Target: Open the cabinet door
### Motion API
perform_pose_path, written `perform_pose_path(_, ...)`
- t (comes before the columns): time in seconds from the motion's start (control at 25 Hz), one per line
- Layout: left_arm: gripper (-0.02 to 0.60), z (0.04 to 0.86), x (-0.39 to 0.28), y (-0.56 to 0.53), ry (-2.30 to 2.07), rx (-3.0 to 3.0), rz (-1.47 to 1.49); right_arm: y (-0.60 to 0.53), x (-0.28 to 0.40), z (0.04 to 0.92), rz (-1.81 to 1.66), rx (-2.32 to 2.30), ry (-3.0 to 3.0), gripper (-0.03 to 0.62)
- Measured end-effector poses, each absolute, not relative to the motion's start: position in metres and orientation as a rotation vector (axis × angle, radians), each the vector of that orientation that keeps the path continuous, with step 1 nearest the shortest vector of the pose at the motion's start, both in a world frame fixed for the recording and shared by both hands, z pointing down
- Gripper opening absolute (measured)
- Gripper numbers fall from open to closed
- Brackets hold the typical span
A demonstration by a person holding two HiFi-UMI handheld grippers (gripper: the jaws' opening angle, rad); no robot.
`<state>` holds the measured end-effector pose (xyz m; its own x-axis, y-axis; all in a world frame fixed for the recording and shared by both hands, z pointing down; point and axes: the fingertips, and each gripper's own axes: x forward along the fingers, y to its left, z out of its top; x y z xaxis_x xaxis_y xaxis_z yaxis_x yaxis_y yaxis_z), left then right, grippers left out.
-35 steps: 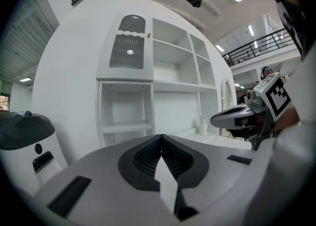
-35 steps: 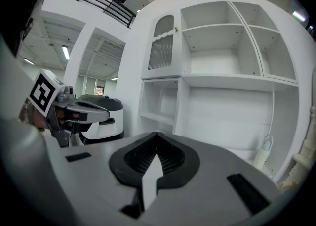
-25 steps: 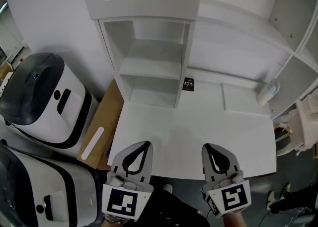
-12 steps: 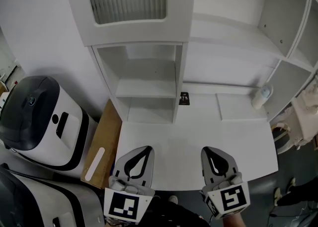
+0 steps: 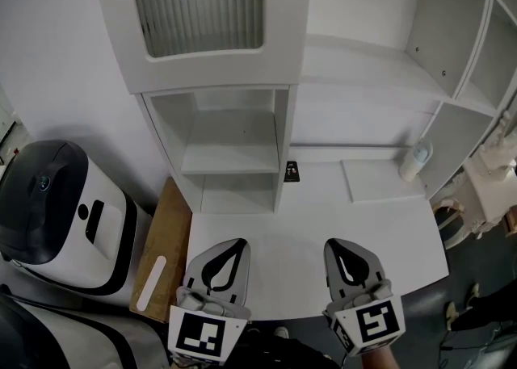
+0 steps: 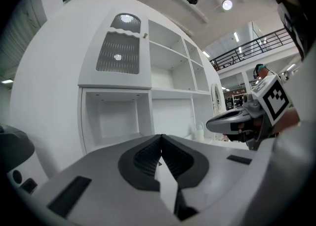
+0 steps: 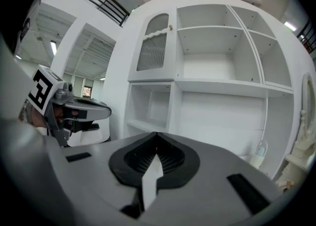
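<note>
Your left gripper [image 5: 234, 245] and right gripper [image 5: 335, 245] are both closed and empty above the bench's [image 5: 307, 218] near edge, apparently staged for approach; the cabinet door [image 5: 198, 4] stands shut, well apart.

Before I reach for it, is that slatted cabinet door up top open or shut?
Shut: the slatted cabinet door lies flush with the cabinet, with no gap along its edge in either gripper view.

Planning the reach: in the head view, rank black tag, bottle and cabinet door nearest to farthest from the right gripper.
From the right gripper:
1. black tag, on the desk, ahead-left.
2. bottle, desk's back right.
3. cabinet door, high up, left.
</note>
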<state>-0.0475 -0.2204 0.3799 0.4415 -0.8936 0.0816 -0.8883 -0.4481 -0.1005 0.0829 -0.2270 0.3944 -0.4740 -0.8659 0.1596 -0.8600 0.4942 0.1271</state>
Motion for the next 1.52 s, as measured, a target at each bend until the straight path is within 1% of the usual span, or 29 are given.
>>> perform_pose_path(0.4,0.002,0.362,-0.048,-0.229,1.564,-2.596,-0.180,-0.238,0.079,0.378,-0.041,1.483,-2.563,0.000)
perform_pose_path(0.76,0.002,0.335,-0.046,-0.247,1.516,-2.560,-0.147,-0.258,0.078,0.349,-0.138,1.475,-2.551,0.000)
perform_pose_path(0.92,0.002,0.321,-0.044,-0.256,1.476,-2.549,-0.117,-0.267,0.073,0.331,-0.182,1.484,-2.548,0.000)
perform_pose_path(1.52,0.002,0.252,-0.030,-0.279,1.343,-2.432,-0.071,-0.290,0.068,0.296,-0.160,1.432,-2.603,0.000)
